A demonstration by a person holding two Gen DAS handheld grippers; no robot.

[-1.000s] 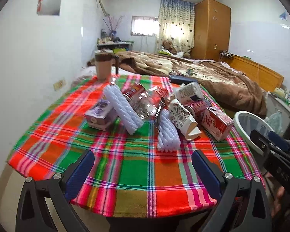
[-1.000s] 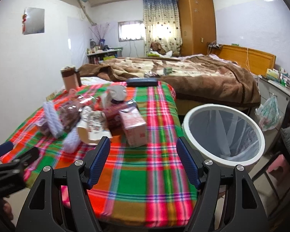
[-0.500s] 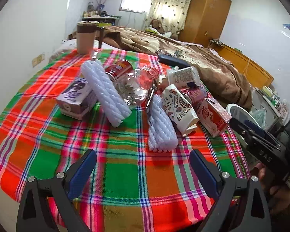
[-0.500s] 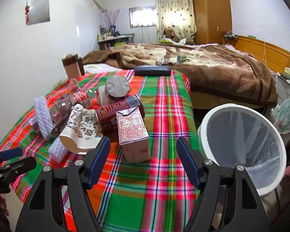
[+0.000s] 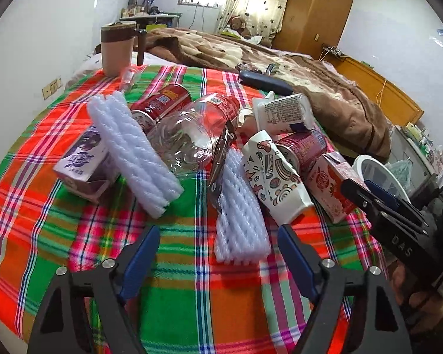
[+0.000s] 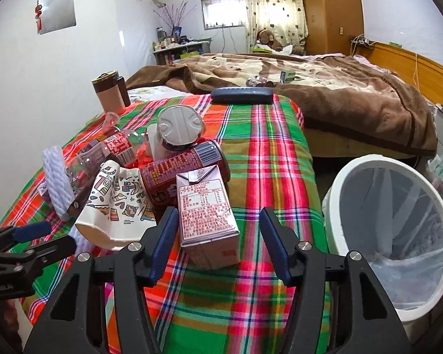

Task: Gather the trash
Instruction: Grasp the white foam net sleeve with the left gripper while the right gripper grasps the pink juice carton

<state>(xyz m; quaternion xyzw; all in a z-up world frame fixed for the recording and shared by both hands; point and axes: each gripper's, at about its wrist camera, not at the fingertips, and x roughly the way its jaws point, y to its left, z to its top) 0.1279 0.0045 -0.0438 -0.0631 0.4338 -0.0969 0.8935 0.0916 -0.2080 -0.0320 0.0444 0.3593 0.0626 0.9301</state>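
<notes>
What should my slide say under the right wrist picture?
Open right gripper nears a pink carton beside the white bin.

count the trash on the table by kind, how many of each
foam nets: 2
red cans: 2
cartons: 2, purple and pink
clear bottle: 1
paper cup: 1
yogurt tub: 1
total: 9

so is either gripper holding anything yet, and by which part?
Nothing held. Left gripper closing around the white foam net sleeve, right gripper around the pink drink carton; neither touches yet.
</notes>
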